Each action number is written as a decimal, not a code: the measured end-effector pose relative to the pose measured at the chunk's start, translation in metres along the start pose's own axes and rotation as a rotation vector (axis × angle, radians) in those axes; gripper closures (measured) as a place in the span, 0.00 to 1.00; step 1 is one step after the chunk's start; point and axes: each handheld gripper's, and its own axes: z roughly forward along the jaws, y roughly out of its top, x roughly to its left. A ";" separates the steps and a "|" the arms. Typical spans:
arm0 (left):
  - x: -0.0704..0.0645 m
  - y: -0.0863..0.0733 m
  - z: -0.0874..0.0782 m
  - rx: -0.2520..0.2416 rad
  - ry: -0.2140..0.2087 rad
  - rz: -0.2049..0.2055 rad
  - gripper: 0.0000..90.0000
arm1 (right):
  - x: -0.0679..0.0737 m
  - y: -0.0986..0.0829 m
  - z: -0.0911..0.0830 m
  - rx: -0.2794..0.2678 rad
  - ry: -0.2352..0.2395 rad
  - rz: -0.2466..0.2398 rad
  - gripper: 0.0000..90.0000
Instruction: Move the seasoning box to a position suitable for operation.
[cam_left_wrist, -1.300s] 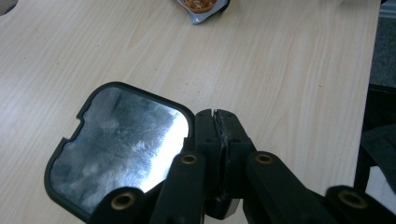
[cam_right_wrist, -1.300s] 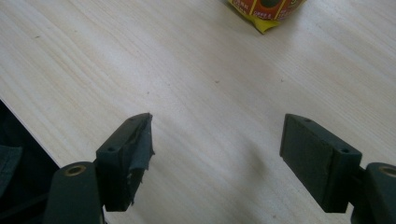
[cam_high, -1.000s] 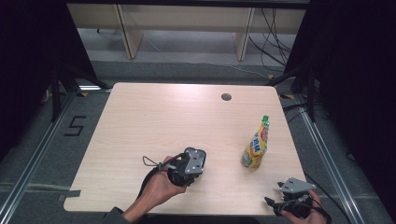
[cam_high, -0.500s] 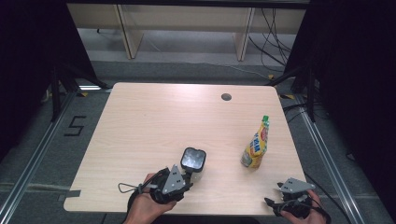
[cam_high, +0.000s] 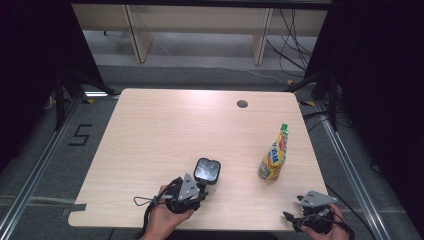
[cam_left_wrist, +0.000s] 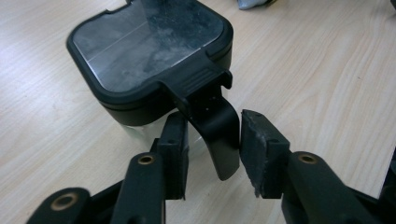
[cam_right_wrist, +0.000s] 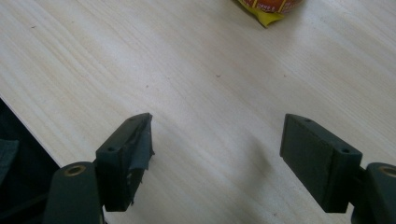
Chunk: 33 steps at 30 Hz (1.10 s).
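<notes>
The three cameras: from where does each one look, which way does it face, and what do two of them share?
High view: sits above the person's side, faces forward and down on the table; both hands with left gripper and right gripper show at the bottom.
Left gripper view: rides the left gripper, looks along its jaws at the black handle of the lidded container.
Right gripper view: rides the right gripper, looks down at bare tabletop between wide jaws.
Shared: the yellow bottle shows in the high view and at the top edge of the right gripper view.
</notes>
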 end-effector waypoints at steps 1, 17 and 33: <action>-0.001 -0.001 0.000 0.006 0.002 -0.013 0.71 | 0.000 0.000 0.000 -0.001 0.000 0.002 0.29; 0.044 -0.014 -0.008 -0.002 0.102 -0.090 0.77 | -0.001 0.001 0.000 -0.002 -0.006 -0.013 0.29; 0.054 -0.017 -0.006 -0.015 0.042 -0.110 0.81 | 0.000 0.001 0.001 0.004 -0.002 -0.018 0.29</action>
